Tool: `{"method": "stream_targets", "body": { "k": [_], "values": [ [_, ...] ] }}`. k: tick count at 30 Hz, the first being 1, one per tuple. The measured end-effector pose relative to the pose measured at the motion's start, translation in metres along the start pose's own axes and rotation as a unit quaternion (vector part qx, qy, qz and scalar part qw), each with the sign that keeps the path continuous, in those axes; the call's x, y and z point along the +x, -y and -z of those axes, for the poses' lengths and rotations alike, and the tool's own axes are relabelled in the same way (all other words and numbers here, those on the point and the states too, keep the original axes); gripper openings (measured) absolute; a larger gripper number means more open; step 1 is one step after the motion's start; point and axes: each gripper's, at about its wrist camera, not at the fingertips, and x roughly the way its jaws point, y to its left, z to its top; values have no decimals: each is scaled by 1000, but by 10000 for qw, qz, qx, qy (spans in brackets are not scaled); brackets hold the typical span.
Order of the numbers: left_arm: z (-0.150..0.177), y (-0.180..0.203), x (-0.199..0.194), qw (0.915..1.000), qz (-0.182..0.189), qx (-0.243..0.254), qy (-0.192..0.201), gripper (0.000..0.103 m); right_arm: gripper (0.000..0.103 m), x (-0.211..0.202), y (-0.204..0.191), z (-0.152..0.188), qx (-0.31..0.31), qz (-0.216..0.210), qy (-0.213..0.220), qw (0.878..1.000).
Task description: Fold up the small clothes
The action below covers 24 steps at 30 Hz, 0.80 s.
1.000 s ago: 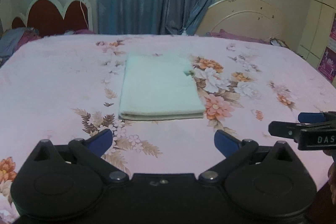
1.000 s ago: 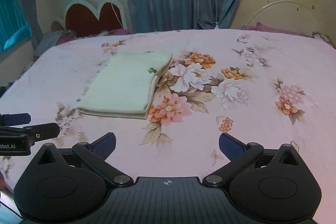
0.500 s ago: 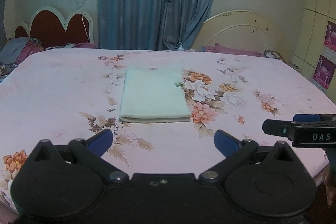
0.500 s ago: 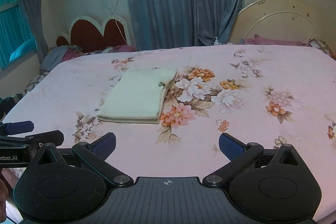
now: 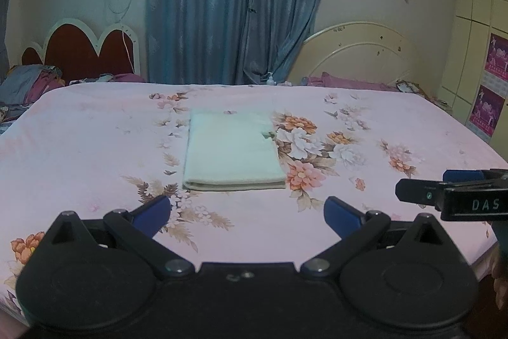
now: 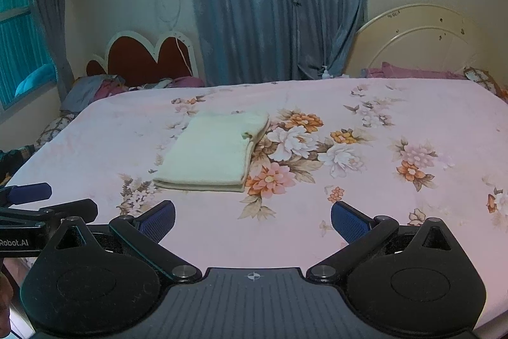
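A pale cream-green cloth (image 5: 233,151) lies folded into a neat rectangle in the middle of the pink floral bed (image 5: 79,148); it also shows in the right wrist view (image 6: 212,153). My left gripper (image 5: 247,213) is open and empty, held above the bed's near edge, well short of the cloth. My right gripper (image 6: 253,220) is open and empty too, level with the left one and to its right. Each gripper shows at the edge of the other's view.
Blue curtains (image 5: 235,8) hang behind the bed. A red scalloped headboard (image 5: 82,53) with piled clothes (image 5: 28,83) stands at back left, a cream round headboard (image 5: 358,56) at back right. A window (image 6: 22,34) is on the left wall.
Both grippers have drawn back from the folded cloth and risen, so the cloth looks smaller and more of the room shows. The cloth has not moved. Both grippers stay open.
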Motion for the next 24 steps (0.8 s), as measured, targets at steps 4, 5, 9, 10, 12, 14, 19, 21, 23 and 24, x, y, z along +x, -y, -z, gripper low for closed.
{"method": "stream_targets", "body": {
  "k": [4, 5, 9, 10, 12, 14, 19, 21, 23, 24],
  "values": [
    [0, -1, -1, 10000, -4, 12, 13, 103, 103, 0, -4, -1, -18, -12, -3, 10000],
    [0, -2, -1, 10000, 2, 13, 17, 103, 103, 0, -5, -1, -30, -9, -2, 10000],
    [0, -2, 0, 10000, 3, 16, 20, 103, 103, 1, -5, -1, -29, -7, -2, 10000],
    [0, -2, 0, 10000, 1, 18, 12, 103, 103, 0, -5, -1, -27, -6, -1, 10000],
    [-1, -2, 0, 10000, 2, 26, 12, 103, 103, 1, -4, -1, -27, -7, -5, 10000],
    [-1, -2, 0, 10000, 1, 23, 16, 103, 103, 0, -5, -1, -20, -10, 6, 10000],
    [-2, -3, 0, 10000, -5, 38, 33, 103, 103, 2, -4, -2, -30, -27, 1, 10000],
    [-3, -4, 1, 10000, 0, 40, 40, 103, 103, 2, -4, -2, -24, -33, -5, 10000],
    [-2, -3, 0, 10000, -8, 39, 38, 103, 103, 2, -5, -3, -27, -25, -2, 10000],
    [-3, -3, 0, 10000, -8, 39, 44, 102, 103, 2, -4, -3, -24, -25, -4, 10000]
  ]
}}
